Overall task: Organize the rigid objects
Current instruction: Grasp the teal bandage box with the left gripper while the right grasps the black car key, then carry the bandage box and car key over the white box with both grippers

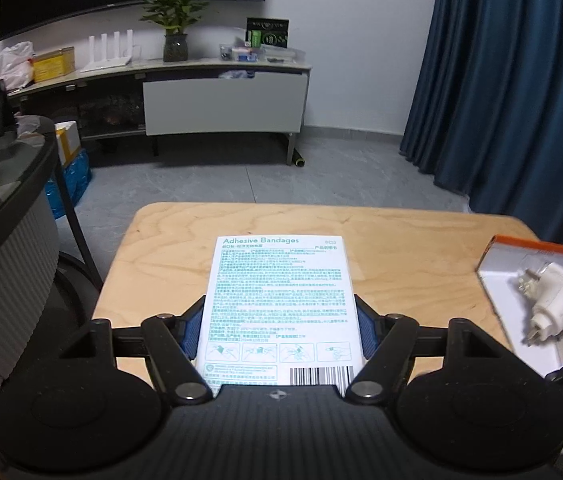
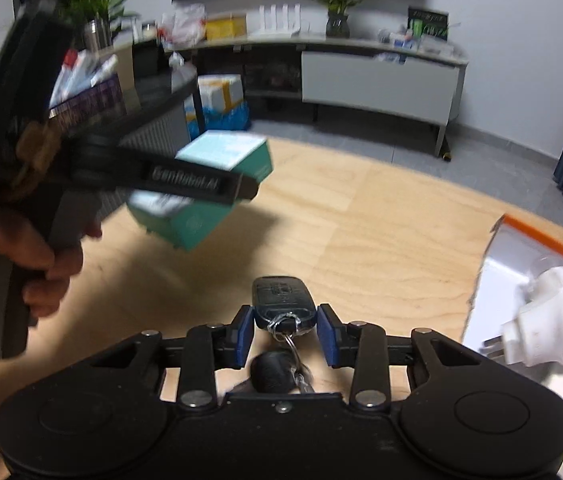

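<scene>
My left gripper [image 1: 280,320] is shut on a white and teal Adhesive Bandages box [image 1: 277,288], held above the wooden table [image 1: 401,248] with its blue pads against both sides. The right wrist view shows the same box [image 2: 225,152] in the air at the left, with one finger [image 2: 185,180] of the left gripper across it and a hand [image 2: 21,248] on the handle. My right gripper [image 2: 286,332] is low over the table, its blue pads closed on the rear end of a black car key fob [image 2: 281,296]. The fob's key ring and a dark tag [image 2: 273,368] trail back under the gripper.
At the table's right edge lies an open white box with an orange rim [image 2: 541,236] [image 1: 521,252], holding a white plug adapter [image 2: 545,320] [image 1: 553,304]. A dark counter [image 1: 9,184] with packages stands on the left. Beyond the table are grey floor, a low cabinet [image 1: 221,100] and blue curtains [image 1: 521,80].
</scene>
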`<state>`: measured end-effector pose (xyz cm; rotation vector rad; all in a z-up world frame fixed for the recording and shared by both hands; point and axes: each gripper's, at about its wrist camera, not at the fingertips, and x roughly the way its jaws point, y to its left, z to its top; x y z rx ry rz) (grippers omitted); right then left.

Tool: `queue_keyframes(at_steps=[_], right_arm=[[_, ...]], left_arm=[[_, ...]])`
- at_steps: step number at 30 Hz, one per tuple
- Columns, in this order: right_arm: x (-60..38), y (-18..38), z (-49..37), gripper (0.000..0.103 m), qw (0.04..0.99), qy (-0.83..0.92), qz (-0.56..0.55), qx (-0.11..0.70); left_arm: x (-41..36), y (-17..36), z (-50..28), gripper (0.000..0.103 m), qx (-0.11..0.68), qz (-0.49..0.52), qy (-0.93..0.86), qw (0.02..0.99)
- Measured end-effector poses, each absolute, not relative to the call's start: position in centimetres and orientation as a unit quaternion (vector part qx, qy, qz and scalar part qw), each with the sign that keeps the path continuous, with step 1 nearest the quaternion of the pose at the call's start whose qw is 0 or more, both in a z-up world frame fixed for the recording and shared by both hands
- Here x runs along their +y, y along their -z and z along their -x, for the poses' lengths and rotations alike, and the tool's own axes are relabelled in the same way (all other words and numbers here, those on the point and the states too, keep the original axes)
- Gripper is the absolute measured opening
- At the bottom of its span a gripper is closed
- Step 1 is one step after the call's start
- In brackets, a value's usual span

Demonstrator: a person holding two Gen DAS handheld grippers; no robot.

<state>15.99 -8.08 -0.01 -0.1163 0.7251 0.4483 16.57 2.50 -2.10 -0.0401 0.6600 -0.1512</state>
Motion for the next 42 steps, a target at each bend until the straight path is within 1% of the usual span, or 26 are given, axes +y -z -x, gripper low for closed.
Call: queue_keyframes(at_steps=[11, 21, 30, 37, 42], right_arm=[[-12.0, -4.9, -10.6, 0.043, 0.943, -0.179, 0.018, 0.281], [-16.9, -8.9, -5.9, 0.043, 0.968, -0.1, -0.004, 0.229], [-22.5, -9.2, -2.3, 0.043, 0.973, -0.003, -0.035, 0.227], [-26.3, -8.4, 0.6, 0.043, 0.971, 0.026, -0.081, 0.225], [-27.5, -8.3, 2.1, 0.043, 0.97, 0.036, -0.09, 0.224]], left_arm=[[0.7, -0.9, -11.7, 0.071, 0.293, 0.035, 0.086, 0.951], [-4.4, -3.6, -7.5, 0.072, 0.264, 0.043, 0.123, 0.956], [-9.6, -3.9, -3.9, 0.072, 0.258, 0.041, 0.157, 0.952], [-12.4, -3.2, -2.4, 0.072, 0.262, 0.021, 0.181, 0.948], [-13.4, -3.0, -1.4, 0.072, 0.261, 0.015, 0.191, 0.946]])
